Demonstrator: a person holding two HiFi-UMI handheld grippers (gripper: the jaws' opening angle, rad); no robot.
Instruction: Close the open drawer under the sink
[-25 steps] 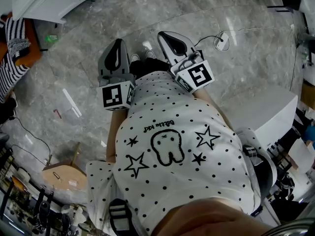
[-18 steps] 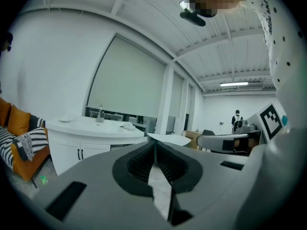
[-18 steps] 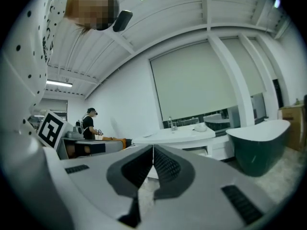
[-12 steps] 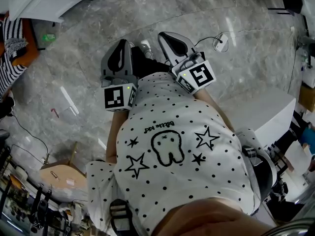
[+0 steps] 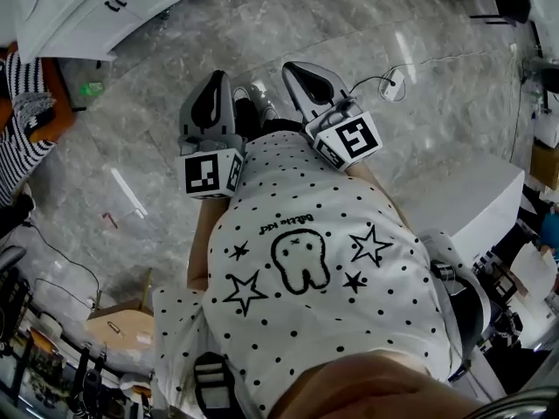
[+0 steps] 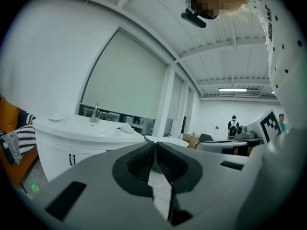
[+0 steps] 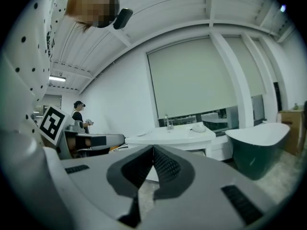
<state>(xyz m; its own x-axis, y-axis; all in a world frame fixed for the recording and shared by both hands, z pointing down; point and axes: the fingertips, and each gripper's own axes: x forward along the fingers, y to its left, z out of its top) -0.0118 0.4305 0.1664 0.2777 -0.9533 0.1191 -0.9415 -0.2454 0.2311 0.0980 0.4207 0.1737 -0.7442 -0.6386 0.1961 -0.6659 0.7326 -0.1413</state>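
**Both grippers empty, vanity well ahead**

Head view: the left hand-held gripper (image 5: 210, 85) and right hand-held gripper (image 5: 297, 70) sit at chest height. The white vanity (image 5: 83, 3) is well apart, at the floor's top-left edge.

Left gripper view: jaws together on nothing. The counter (image 6: 86, 128) carries a faucet (image 6: 95, 113). No open drawer shows, and the basin's contents are hidden.

Right gripper view: jaws closed and empty. The bathtub (image 7: 256, 143) interior is unseen.

Best to approach squarely, then push the drawer front with closed tips.
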